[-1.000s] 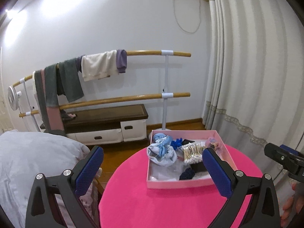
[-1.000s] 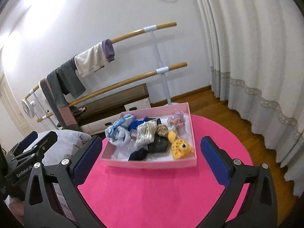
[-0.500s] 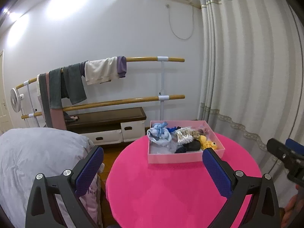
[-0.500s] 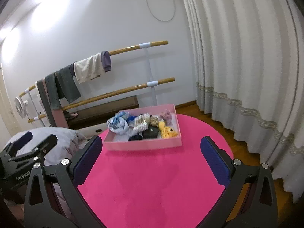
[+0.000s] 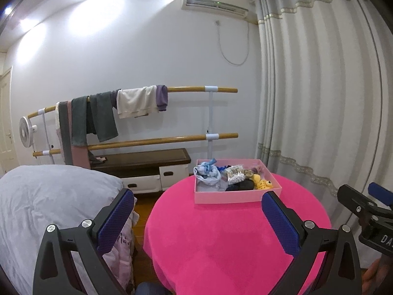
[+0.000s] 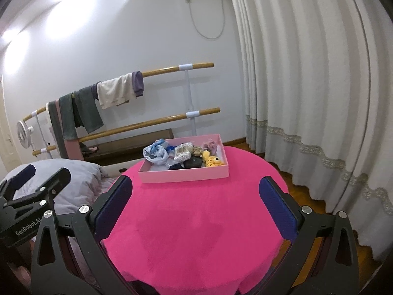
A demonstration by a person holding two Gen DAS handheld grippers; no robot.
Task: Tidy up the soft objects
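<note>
Both the left gripper and right gripper hang wide apart, holding nothing, near the round pink desk. Soft cloth toys fill the shallow pink cardboard box on it: sorted already, or waiting.

a pink box at the worktop's far edge holds jumbled soft objects, including a yellow plush.

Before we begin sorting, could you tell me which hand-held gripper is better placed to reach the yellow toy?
Probably right: the yellow toy lies at the pink box's right end, nearer the open right hand-held gripper.
</note>
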